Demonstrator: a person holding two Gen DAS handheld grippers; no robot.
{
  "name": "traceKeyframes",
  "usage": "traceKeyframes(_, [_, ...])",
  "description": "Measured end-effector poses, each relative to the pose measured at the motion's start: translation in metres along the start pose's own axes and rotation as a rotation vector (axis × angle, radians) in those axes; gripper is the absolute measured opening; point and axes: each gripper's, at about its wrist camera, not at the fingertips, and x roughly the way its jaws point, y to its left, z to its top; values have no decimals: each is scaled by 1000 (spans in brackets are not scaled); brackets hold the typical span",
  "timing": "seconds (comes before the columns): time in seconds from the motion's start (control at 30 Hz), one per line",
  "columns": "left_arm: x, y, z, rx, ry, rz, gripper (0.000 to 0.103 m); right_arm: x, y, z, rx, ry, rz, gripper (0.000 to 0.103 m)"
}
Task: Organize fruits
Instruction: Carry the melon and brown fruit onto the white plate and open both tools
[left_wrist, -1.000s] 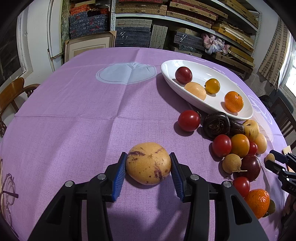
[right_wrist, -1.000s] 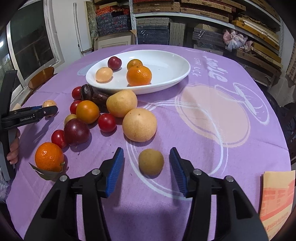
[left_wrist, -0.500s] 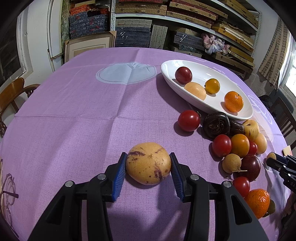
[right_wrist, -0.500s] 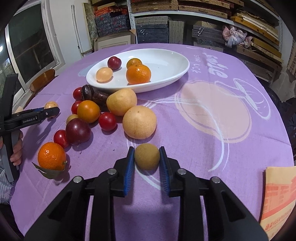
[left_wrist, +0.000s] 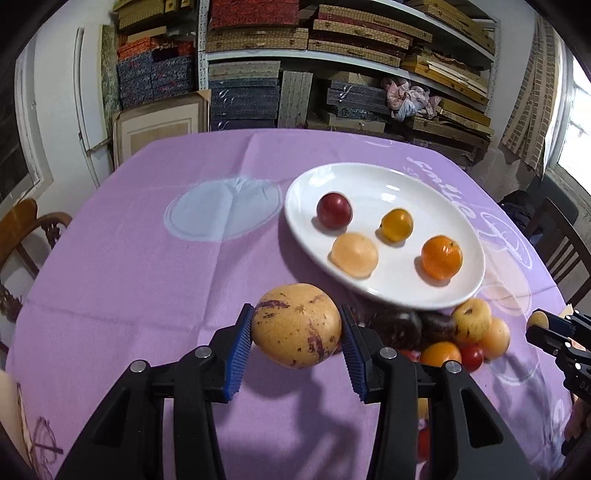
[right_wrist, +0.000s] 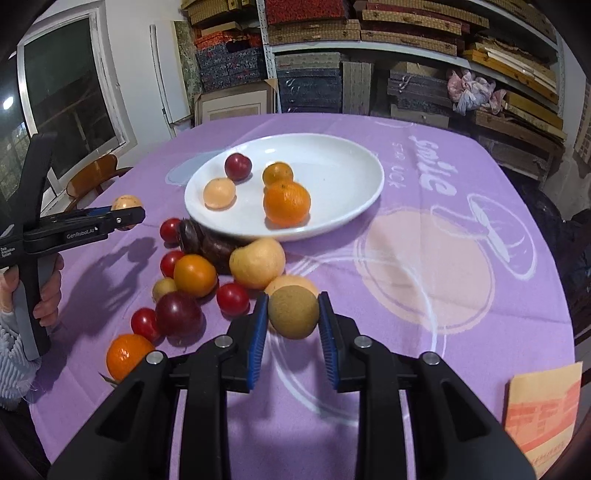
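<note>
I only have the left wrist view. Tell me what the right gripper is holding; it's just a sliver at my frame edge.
Observer: The right gripper is shut on a small round brown fruit, squarely between its blue pads.
Operator: Report what the left gripper hides in the pile.
Observer: An orange with a leaf under it lies at the near end of the pile, beside a dark red plum.
Operator: Name anything else on that side of the table.
Observer: An orange paper packet lies flat on the cloth, low at the right in the right wrist view.
</note>
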Motion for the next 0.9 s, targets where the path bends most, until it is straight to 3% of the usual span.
traceKeyframes(0.23, [41,-49,54,50,23,-69,46,46,-16,69,35,-7,-34,26])
traceKeyframes(0.4, [69,-80,56,102,55,-90,46,91,-39,98,102,13,-42,26])
traceKeyframes(0.57, [81,-85,49,124,70,-88,46,124,-58,106,154,37,-34,28])
traceKeyframes(0.6, [82,-86,49,133,73,-83,46,127,-60,107,164,34,-34,42])
traceKeyframes(0.63, [82,-87,49,137,67,-86,49,128,-62,106,177,26,-39,64])
traceKeyframes(0.67, [80,-88,49,142,57,-83,52,125,-64,106,190,5,-47,70])
traceKeyframes(0.77, [71,-86,51,142,12,-63,68,110,-68,104,205,-37,-53,72])
traceKeyframes(0.87, [55,-73,55,112,-8,-53,69,82,-70,98,228,-85,-43,78])
traceKeyframes(0.9, [49,-66,55,96,-15,-46,72,70,-70,93,236,-105,-42,85])
